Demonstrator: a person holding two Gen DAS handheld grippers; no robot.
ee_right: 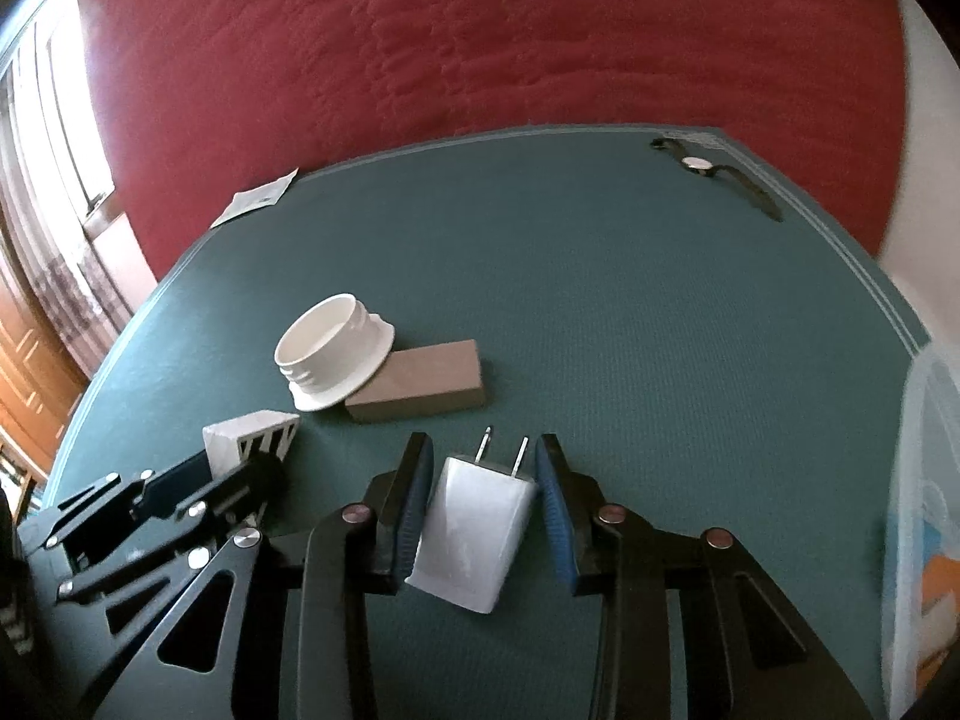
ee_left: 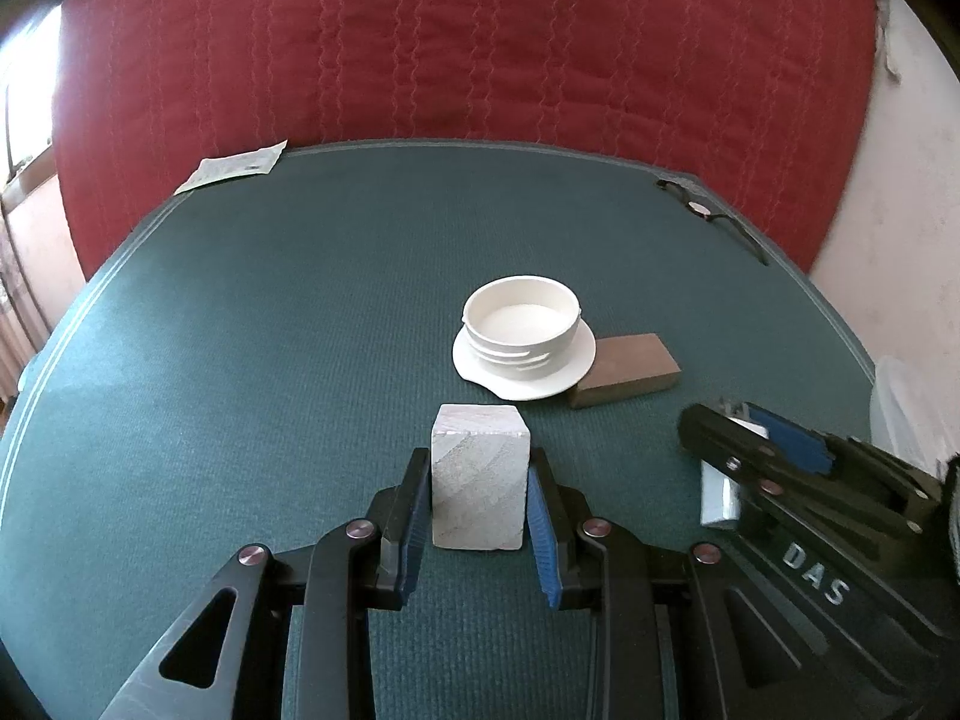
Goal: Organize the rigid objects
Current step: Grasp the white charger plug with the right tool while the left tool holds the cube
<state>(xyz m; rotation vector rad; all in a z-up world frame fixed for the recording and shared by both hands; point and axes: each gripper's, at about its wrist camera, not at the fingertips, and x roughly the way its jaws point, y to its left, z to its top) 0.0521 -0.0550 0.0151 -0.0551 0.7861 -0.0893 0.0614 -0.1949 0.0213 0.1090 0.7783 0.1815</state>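
A pale stone block (ee_left: 477, 480) stands upright on the green table cover (ee_left: 270, 330), and my left gripper (ee_left: 480, 457) is shut on it, blue pads pressed to both side faces. In the right wrist view the same block (ee_right: 240, 438) shows at the left with the left gripper (ee_right: 231, 468) around it. A white two-prong charger (ee_right: 474, 528) lies prongs forward between the pads of my right gripper (ee_right: 483, 450), which is shut on it. From the left wrist view, the right gripper (ee_left: 717, 420) comes in from the right over the charger (ee_left: 717, 498).
A white threaded lid (ee_left: 522, 330) leans on a brown block (ee_left: 624, 369) mid-table. A wristwatch (ee_left: 702, 210) lies at the far right corner and a paper packet (ee_left: 234, 165) at the far left edge. A clear plastic bin (ee_right: 924, 480) stands at the right. A red quilt (ee_left: 480, 30) lies behind.
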